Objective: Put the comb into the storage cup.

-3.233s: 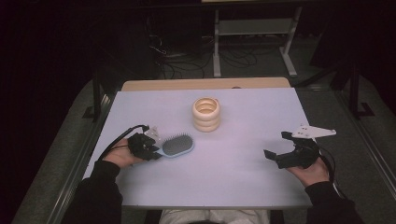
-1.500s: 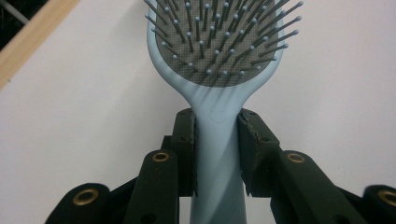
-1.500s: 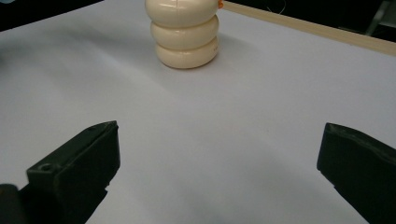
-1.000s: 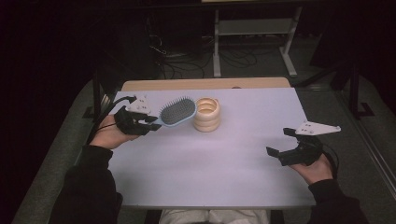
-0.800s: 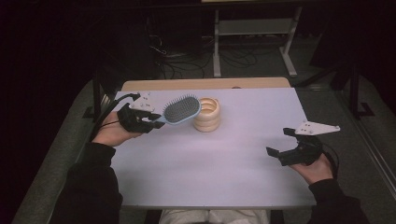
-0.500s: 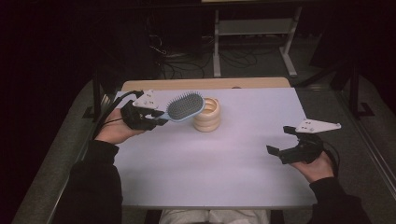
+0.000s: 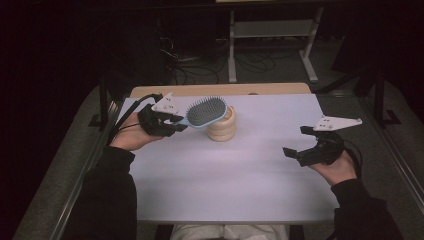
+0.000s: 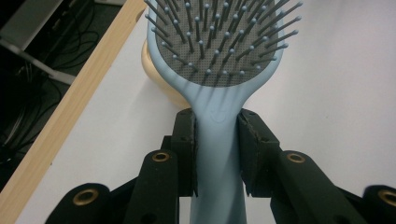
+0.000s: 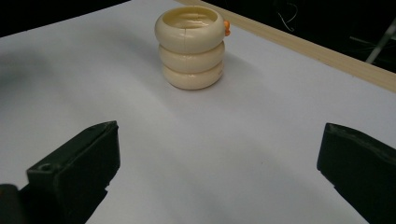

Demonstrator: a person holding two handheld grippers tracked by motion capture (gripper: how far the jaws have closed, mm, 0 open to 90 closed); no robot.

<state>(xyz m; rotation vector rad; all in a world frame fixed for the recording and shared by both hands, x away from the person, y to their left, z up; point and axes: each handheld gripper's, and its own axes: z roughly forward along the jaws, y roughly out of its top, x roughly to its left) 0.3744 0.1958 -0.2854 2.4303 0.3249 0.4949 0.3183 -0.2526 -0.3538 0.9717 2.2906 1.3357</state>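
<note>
no readable text

no letters, numbers, brand marks or signs can be made out on anything in the high view or in either gripper view.

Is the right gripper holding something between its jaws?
No. The right gripper is open, its jaws wide apart over bare table.
</note>
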